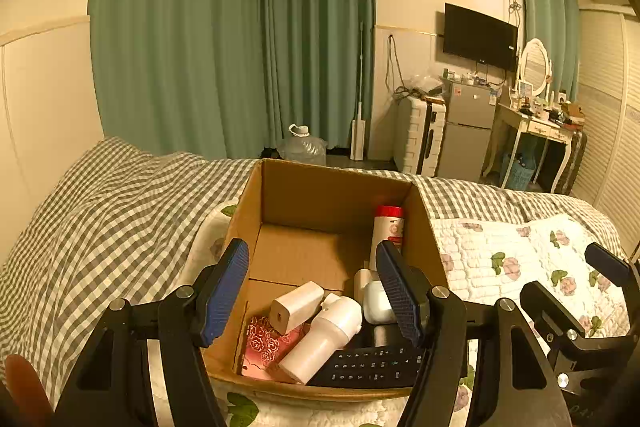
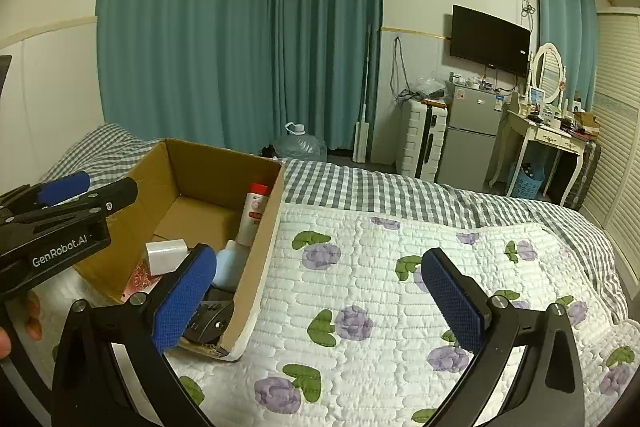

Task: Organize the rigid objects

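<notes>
Both claws empty, jaws spread apart. Left claw hovers over the near end of the cardboard box; right claw hangs above the floral quilt, just right of the box wall.

The box sits on the bed, on the quilt's left part. Contents, near end:
- 1 white charger block
- 1 white cylindrical bottle, lying down
- 1 black remote
- 1 pink rose-pattern flat item
- 1 white earbud-style case, partly behind the left claw's finger
- 1 red-capped bottle, upright against the right wall

There may be more dark items underneath; can't tell.

No loose objects show on the visible quilt, so my read is that the collecting step is near done or done. Next move is probably tidying inside the box or scanning for leftovers, which needs a look outside the current view first.
</notes>
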